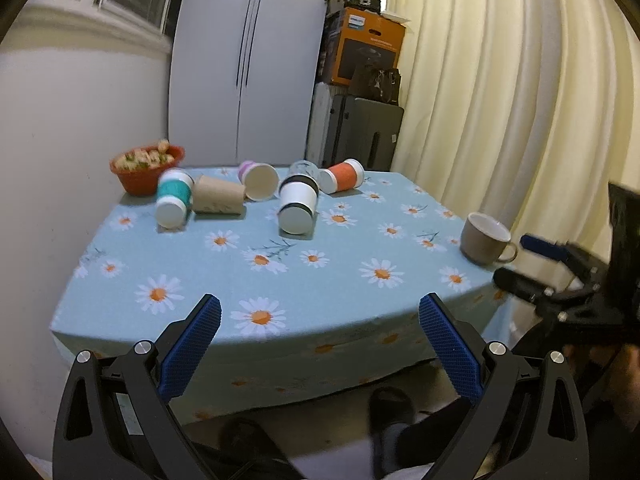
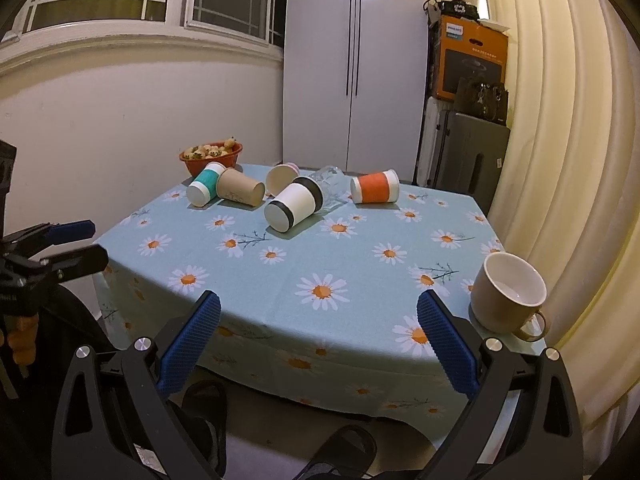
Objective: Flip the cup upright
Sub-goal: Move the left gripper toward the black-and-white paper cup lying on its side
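Observation:
Several paper cups lie on their sides at the far part of the table: a teal one [image 1: 173, 199] [image 2: 203, 189], a brown one [image 1: 218, 200] [image 2: 240, 192], a pink-banded one [image 1: 259, 181] [image 2: 281, 179], a white one with black bands [image 1: 298, 205] [image 2: 294, 206] and an orange one [image 1: 345, 176] [image 2: 375, 187]. A clear glass [image 2: 330, 186] lies behind the white cup. A beige mug [image 1: 484, 243] [image 2: 507, 296] stands upright at the right front corner. My left gripper [image 1: 320, 340] is open and empty before the table's front edge. My right gripper [image 2: 318, 336] is open and empty, left of the mug.
The table has a blue daisy tablecloth [image 1: 280, 280] [image 2: 340, 248]. A red bowl of food [image 1: 146, 166] [image 2: 211, 158] sits at the far left corner. A cupboard, boxes and a suitcase stand behind, curtains at the right. Each gripper shows in the other's view: the right [image 1: 536, 268], the left [image 2: 64, 248].

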A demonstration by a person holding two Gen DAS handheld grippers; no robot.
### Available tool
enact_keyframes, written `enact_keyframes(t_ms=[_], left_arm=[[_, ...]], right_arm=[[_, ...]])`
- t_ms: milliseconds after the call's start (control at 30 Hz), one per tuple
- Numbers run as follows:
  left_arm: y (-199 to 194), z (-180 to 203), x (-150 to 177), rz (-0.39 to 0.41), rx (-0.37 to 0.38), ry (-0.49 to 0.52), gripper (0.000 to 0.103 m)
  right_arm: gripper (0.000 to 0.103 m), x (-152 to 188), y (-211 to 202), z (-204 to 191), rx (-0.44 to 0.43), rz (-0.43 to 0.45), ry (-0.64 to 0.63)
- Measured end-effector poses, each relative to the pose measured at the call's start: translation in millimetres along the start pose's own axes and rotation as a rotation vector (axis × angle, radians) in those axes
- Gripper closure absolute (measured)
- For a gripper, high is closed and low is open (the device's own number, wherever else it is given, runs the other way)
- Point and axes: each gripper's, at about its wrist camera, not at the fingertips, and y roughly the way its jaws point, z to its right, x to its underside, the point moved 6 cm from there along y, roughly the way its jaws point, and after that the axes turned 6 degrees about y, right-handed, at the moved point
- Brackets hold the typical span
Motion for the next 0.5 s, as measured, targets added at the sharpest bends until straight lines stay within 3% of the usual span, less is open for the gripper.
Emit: enact_keyframes(t_ms=[233, 500], left_arm=[[35.8, -2.9, -20.8, -0.072, 0.034, 0.022, 0.006], [95.5, -28.4, -71.8, -0.162, 0.069, -0.014, 0.006]], right_arm=[[0.005, -12.9, 23.9, 4.6, -0.022, -0.072, 0.021], [0.005, -44.9, 74.0, 19.8, -0.078, -0.159, 0.071]])
